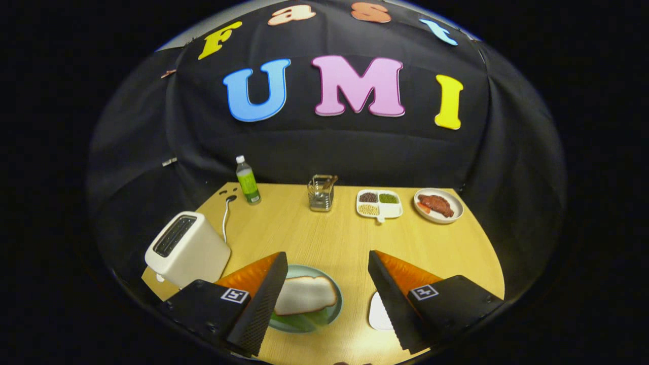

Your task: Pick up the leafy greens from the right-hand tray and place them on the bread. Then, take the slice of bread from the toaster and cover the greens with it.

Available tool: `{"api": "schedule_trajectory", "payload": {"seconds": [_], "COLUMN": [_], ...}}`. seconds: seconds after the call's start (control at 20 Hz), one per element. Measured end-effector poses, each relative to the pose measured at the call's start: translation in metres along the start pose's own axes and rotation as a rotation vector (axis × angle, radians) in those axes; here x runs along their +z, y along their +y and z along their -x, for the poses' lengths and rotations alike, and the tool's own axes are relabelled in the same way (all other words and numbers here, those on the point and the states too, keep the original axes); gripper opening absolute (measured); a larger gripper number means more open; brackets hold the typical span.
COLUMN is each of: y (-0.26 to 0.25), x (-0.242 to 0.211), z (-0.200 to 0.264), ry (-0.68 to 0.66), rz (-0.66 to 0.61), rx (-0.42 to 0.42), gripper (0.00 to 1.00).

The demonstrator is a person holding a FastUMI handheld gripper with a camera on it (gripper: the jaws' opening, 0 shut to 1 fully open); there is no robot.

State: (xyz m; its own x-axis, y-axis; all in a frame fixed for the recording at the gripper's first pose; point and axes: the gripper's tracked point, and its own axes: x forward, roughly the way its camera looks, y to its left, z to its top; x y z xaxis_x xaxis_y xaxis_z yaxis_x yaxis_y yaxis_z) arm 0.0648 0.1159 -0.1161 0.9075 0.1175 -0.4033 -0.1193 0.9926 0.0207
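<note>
Wooden table bearing toaster, bottle, plates.

The gripper hangs open above the table. Between its fingers lies a plate: bread over greens. Toaster left; bottle, holder, divided dish and meat plate along the back.

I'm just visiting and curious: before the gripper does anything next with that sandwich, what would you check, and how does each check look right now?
1. Fingers free: gripper open, nothing held. Ok.
2. Top bread slice on plate: lies there between the fingers. Ok.
3. Greens covered: green shows beneath the slice's near edge. Ok.
4. Toaster slots emptied: slots look dark; cannot tell.
5. Right-hand tray emptied: mostly behind a finger; cannot tell.
</note>
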Motion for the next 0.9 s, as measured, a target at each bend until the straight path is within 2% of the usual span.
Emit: {"api": "schedule_trajectory", "payload": {"seconds": [0.25,0.5,0.9], "y": [-0.017,-0.016,-0.043], "x": [0.056,0.106,0.129], "z": [0.043,0.082,0.113], "ry": [-0.159,-0.267,-0.317], "rz": [-0.013,-0.03,0.0], "rx": [-0.038,0.019,-0.011], "gripper": [0.99,0.99,0.98]}}
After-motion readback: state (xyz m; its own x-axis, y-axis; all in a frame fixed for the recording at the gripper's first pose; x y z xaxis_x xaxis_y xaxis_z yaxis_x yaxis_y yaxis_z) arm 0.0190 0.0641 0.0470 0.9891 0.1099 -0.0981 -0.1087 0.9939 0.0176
